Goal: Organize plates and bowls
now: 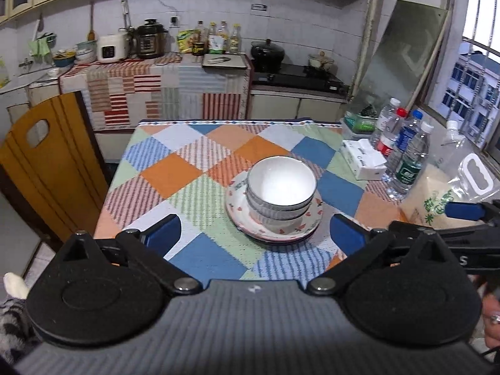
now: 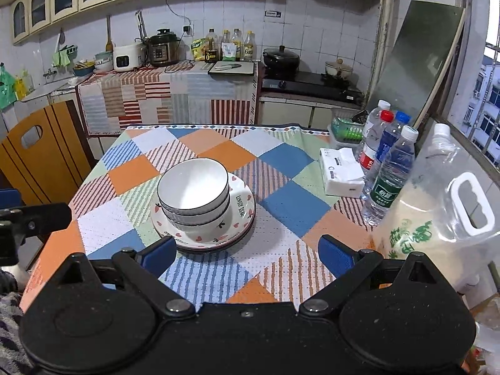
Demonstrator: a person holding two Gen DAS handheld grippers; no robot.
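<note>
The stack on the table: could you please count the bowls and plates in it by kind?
Bowls: 3, nested
Plates: 2 rims show, a heart-patterned one over a darker one; any more would be hidden
Total: 5

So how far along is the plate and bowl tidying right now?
It looks nearly done. The bowls are nested in one stack on the stacked plates, in the middle of the checked tablecloth. Nothing is in hand: the left gripper and right gripper are both open and empty, back from the stack. No loose dishes remain on the table.
</note>
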